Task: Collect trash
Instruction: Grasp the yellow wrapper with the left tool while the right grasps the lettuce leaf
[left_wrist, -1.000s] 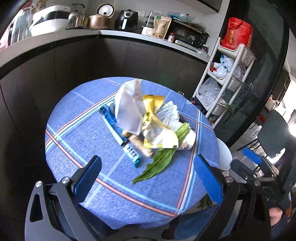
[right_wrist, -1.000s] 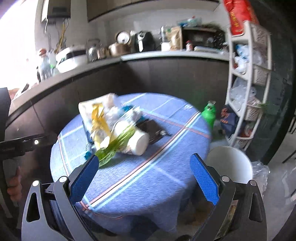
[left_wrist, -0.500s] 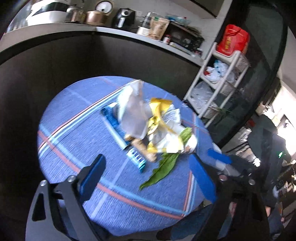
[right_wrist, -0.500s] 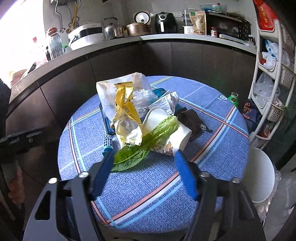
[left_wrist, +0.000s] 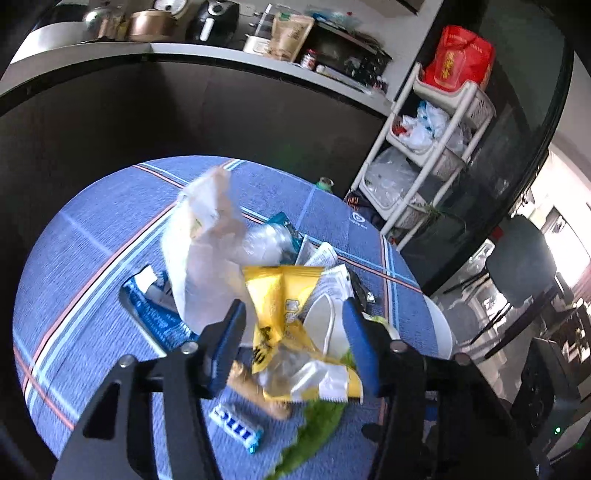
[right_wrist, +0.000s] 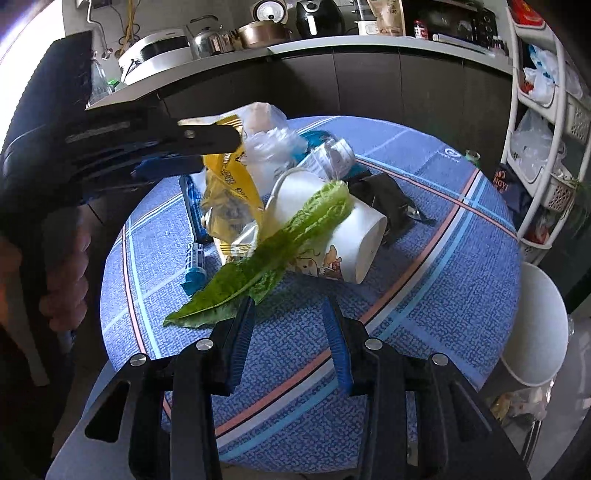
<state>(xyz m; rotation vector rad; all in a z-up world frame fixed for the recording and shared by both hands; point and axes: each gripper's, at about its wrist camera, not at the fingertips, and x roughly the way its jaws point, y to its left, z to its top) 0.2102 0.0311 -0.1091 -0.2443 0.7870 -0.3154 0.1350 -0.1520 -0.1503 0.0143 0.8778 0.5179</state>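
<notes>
The left tool (left_wrist: 293, 314) is straddling the yellow wrapper (left_wrist: 280, 295), half open, gripping nothing yet. The right tool (right_wrist: 288, 314) (half open, empty) is nearing the lettuce leaf (right_wrist: 273, 254). Better to be closing squarely on each piece before lifting.

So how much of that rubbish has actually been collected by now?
Nothing looks collected yet. The whole pile sits on the table: yellow wrapper, paper cup, lettuce leaf, clear bags, blue packets. In hand: the left tongs are open around the yellow wrapper, not visibly closed on it. The right tongs hang open and empty near the leaf. The white bin beside the table awaits everything.
</notes>
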